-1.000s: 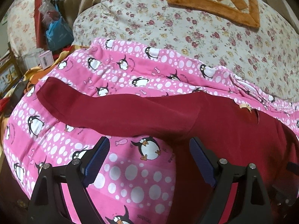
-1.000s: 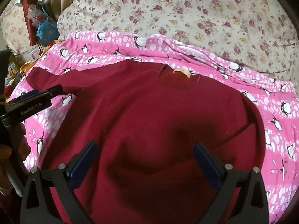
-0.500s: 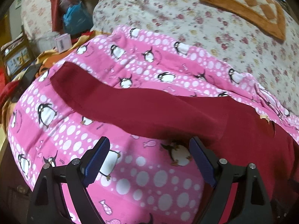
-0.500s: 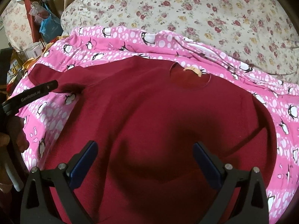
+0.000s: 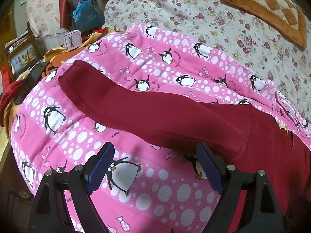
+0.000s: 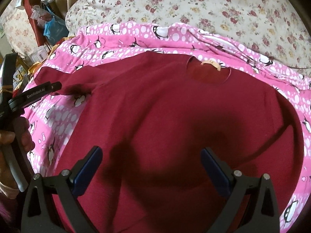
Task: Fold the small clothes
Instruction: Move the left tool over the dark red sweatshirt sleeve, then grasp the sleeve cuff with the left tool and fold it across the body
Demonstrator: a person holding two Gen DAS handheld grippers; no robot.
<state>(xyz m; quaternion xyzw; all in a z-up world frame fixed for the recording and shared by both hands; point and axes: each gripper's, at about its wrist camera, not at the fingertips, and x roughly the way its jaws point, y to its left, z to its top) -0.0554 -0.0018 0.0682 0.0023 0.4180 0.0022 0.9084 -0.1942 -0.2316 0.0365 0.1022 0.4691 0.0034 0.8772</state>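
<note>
A: Where's our shirt point(image 6: 175, 116)?
B: Flat on the penguin blanket point(image 5: 81, 136), collar away from us, its sleeve point(image 5: 147, 112) stretching out leftward.
A: Which tool's nearer it?
B: Our left gripper point(image 5: 154, 167), empty, fingers apart, just short of the sleeve's long edge. Our right gripper point(image 6: 151, 169) gapes over the body.

A big bed point(image 6: 223, 9) with a flowery cover holds it all. A pink penguin blanket point(image 5: 64, 136) is spread on the bed. On the blanket lies a dark red top point(image 6: 175, 126) — flat, neck hole at 12 o'clock. One sleeve point(image 5: 136, 110) sticks out toward 9 o'clock — the other folds in at 3 o'clock. An orange checked mat point(image 5: 272, 9) lies on the flowery cover, up toward 1 o'clock.
</note>
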